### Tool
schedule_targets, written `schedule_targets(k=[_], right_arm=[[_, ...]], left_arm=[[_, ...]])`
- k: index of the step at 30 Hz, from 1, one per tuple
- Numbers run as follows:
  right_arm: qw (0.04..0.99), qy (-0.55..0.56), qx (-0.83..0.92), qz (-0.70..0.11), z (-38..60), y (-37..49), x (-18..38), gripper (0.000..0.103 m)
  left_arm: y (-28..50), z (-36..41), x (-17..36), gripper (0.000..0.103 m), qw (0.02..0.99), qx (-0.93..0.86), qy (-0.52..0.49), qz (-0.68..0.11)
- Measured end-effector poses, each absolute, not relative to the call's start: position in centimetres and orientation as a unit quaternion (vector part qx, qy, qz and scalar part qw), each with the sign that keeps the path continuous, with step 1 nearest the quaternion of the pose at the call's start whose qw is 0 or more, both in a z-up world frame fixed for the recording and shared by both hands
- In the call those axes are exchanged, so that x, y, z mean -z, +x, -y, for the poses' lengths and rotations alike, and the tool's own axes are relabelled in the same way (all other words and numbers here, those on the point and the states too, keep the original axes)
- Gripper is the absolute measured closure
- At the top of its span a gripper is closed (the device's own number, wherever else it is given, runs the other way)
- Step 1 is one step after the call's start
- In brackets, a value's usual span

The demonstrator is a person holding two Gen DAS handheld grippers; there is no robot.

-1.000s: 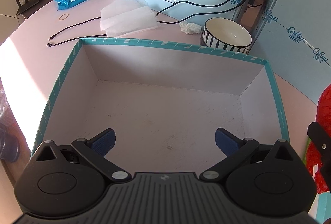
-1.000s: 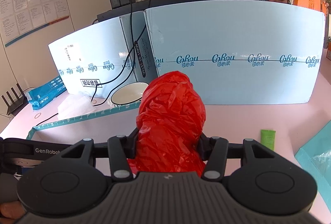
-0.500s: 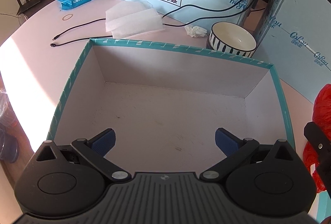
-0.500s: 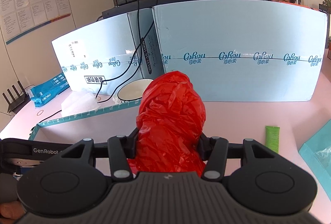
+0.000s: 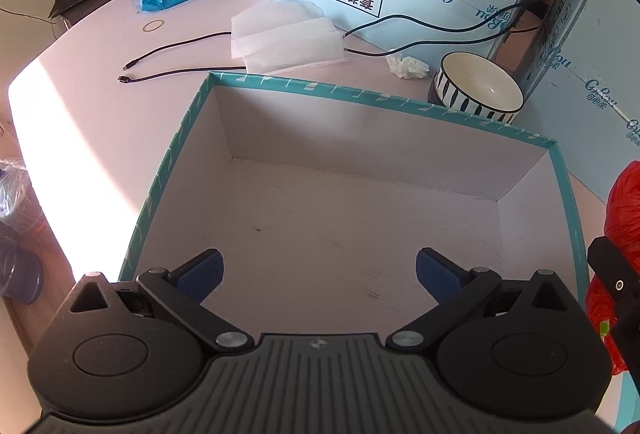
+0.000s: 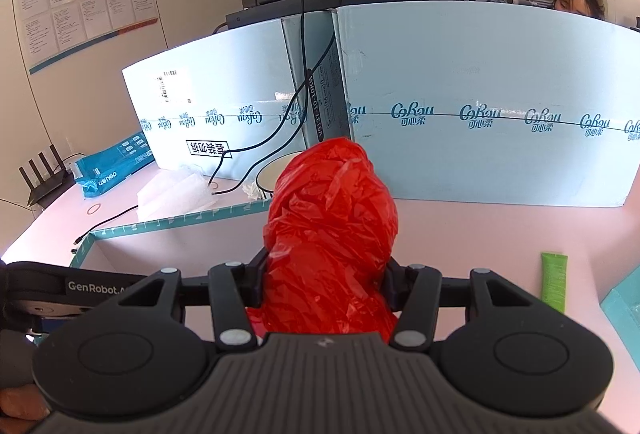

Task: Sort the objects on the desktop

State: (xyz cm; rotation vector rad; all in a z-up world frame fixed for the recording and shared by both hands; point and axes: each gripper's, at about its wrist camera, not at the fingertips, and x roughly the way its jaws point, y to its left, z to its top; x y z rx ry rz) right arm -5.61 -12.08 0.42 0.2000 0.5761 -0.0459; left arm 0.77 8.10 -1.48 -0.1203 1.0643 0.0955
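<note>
The teal-rimmed box point(image 5: 556, 169) holds nothing that the left wrist view shows, so the sorting looks barely begun: by my reading, 0 items are in it. Left on the pink table point(image 5: 100, 105) beyond the box's far edge are the striped bowl point(image 5: 478, 87) near its far right corner, a crumpled tissue point(image 5: 408, 65) beside the bowl, foam wrapping point(image 5: 288, 37), 2 black cable ends point(image 5: 128, 71) and a rubber band point(image 5: 153, 26). A green tube point(image 6: 554, 282) lies on the table to the right, well apart from the box.

The left gripper point(image 5: 318, 276) hangs over the box's near edge with its jaws spread wide, gripping and touching nothing. The right gripper point(image 6: 324, 270) has its jaws closed narrow on a crumpled red plastic bag point(image 6: 332, 218), which bulges up above them. The bag is held just beside the box's right wall, not yet over its floor; dropping it in appears to be the step in hand.
</note>
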Motion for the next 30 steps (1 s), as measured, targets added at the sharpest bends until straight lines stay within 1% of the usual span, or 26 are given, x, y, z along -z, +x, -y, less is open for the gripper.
schedule_targets(k=[7,30], right_arm=[[0.954,0.098,0.013,-0.285,11.5,-5.5,-0.4,0.048],[0.952,0.097,-0.011,-0.290,9.4,-4.7,-0.3,0.048]], left_arm=[[0.8,-8.2,1.4,0.000,0.860,-0.046,-0.048,-0.506],[0.9,-10.7,1.2,0.000,0.861,-0.062,-0.063,-0.501]])
